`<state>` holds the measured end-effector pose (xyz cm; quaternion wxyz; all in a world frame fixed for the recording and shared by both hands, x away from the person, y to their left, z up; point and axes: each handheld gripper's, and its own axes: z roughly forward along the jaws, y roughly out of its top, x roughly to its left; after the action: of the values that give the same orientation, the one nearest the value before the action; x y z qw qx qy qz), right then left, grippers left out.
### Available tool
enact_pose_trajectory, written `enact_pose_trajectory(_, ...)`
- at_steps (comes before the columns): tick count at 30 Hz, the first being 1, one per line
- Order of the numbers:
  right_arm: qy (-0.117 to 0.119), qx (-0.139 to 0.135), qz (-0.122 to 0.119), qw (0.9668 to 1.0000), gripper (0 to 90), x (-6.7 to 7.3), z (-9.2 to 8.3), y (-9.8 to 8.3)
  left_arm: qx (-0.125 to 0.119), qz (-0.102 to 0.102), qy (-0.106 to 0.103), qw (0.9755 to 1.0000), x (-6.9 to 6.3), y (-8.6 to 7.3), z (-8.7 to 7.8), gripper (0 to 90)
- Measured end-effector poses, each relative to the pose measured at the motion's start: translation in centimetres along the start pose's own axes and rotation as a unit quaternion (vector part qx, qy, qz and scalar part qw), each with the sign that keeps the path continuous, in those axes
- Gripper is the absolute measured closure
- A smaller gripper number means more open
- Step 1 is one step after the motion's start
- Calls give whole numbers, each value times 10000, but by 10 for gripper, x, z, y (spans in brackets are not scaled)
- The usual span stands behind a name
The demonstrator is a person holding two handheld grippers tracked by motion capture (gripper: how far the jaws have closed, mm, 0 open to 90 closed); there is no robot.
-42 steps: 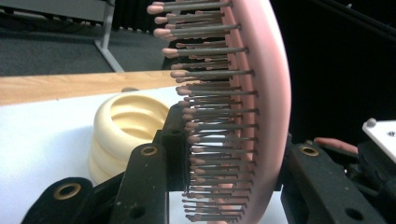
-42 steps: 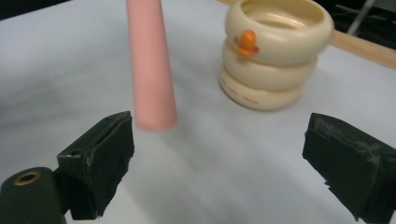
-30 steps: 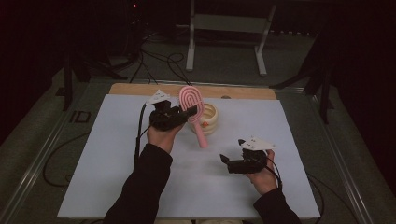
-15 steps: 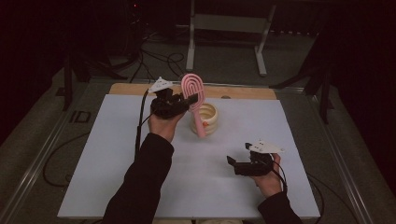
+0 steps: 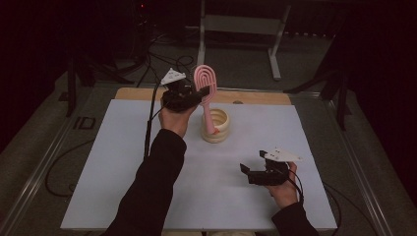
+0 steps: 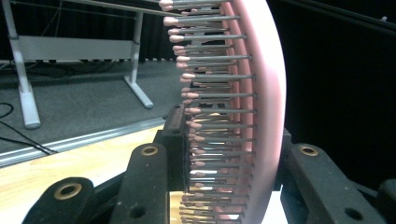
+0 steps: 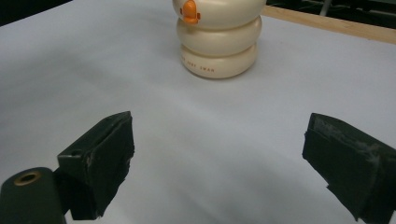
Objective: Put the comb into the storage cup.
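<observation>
The left gripper (image 5: 195,96) is clamped on the head of a pink hairbrush (image 5: 205,93), one jaw against the smooth back and the other pressed into the bristles (image 6: 215,121), as the left gripper view makes plain. The brush stands nearly upright, head raised, with its handle reaching down into the cream ringed holder (image 5: 216,126) that sits on the white mat (image 5: 123,162) towards the far side of the table. The handle tip seems to be inside the holder's mouth, though the high view is too dim to say whether it touches the bottom. The right gripper (image 5: 253,173) rests low over the near right of the mat with its jaws wide apart and nothing between them, pointed at the holder (image 7: 219,44), well clear of it. By the look of it, the step in hand is standing the brush in the holder. The next move would call for keeping the handle centred over the opening and moving it straight, so the light holder is not tipped.
</observation>
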<state>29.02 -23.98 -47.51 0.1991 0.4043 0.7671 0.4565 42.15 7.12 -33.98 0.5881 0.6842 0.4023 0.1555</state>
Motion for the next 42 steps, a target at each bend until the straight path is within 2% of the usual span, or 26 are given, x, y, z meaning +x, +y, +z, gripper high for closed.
enact_pose_trajectory(9, 17, 2, 33, 10000, 88, -1, 0, 0, -46, 35, 94, 9999, 1, 7, 21, 653)
enact_pose_trajectory(16, 47, -38, 46, 10000, 89, -2, -2, 0, 12, 144, 179, 9997, 0, 6, 35, 653)
enact_pose_trajectory(22, 56, -64, 63, 9999, 89, -2, -3, 0, -30, 171, 265, 9995, -1, 4, 42, 653)
enact_pose_trajectory(27, 64, -79, 70, 9999, 89, -2, -3, 0, -50, 127, 322, 9994, 0, 2, 48, 653)
enact_pose_trajectory(36, 83, -85, 78, 9999, 89, -2, -3, 0, -8, 219, 533, 9983, -1, -9, 62, 653)
enact_pose_trajectory(42, 85, -89, 54, 9999, 90, -1, -3, 0, 31, 158, 516, 9985, -4, -20, 74, 653)
